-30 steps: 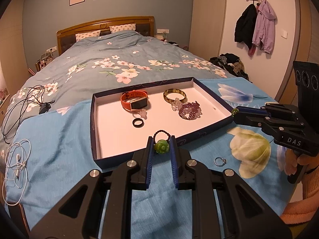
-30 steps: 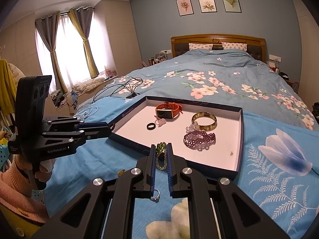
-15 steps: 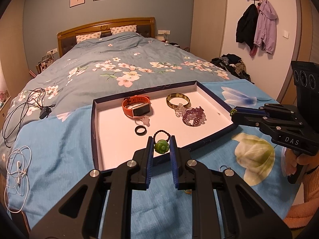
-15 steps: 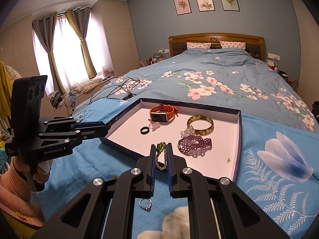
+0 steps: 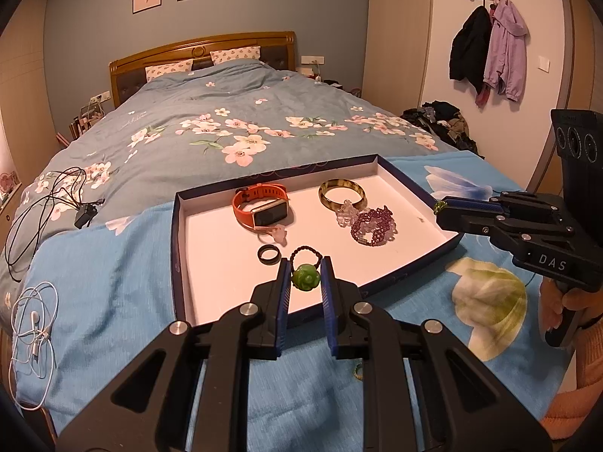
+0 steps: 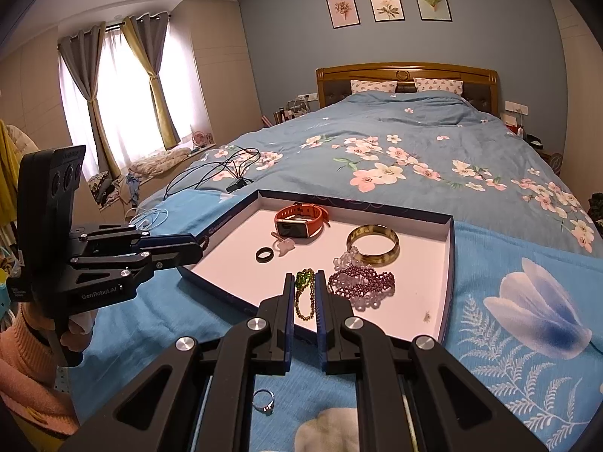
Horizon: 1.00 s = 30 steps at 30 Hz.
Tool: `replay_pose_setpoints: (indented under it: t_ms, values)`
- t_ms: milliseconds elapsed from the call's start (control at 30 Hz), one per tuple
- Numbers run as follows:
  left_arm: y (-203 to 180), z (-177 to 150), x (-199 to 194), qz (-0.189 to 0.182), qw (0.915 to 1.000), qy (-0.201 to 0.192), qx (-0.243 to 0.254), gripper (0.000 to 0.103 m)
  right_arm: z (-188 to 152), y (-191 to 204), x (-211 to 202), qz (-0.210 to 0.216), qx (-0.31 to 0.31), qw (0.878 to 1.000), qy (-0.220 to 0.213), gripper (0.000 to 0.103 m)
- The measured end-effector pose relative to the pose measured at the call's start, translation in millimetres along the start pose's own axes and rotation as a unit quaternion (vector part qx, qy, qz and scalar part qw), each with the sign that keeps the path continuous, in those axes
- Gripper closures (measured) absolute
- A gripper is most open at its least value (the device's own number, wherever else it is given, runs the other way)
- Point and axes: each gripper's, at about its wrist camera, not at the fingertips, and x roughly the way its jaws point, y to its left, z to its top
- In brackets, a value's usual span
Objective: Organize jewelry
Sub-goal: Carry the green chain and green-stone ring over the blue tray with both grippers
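The bed (image 5: 211, 120) carries a blue floral quilt (image 6: 433, 158), and a lighter blue blanket (image 5: 113, 301) covers its near end. On that blanket lies a shallow navy box lid (image 5: 176, 248) with a white inside, serving as the jewelry tray. Inside it I note an orange smartwatch (image 5: 262, 209) at the far side, a yellow-green bangle (image 5: 342, 195) to its right, a purple bead bracelet (image 5: 373, 224) touching a clear crystal bracelet (image 5: 346, 213), and a black ring (image 5: 268, 254) near the watch. My left gripper (image 5: 305, 277) is clamped on a green carved bead with a dark bead loop (image 5: 306, 278), held over the tray's near edge. My right gripper (image 6: 304, 288) is pinched narrowly on a green bead chain (image 6: 304, 295), which hangs over the tray's near edge. A silver ring (image 6: 264, 401) lies on the blanket outside the tray, below my right gripper.
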Motion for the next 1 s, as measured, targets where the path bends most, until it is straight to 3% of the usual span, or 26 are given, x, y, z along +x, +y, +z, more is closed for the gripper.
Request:
replay_pose_setpoints:
  t_ms: [1000]
  values:
    - [9.2, 10.2, 32.6, 0.006, 0.9998, 0.015, -0.008, 0.087, 16.9, -19.9, 37.7, -0.017, 0.003, 0.999, 0.029, 0.094]
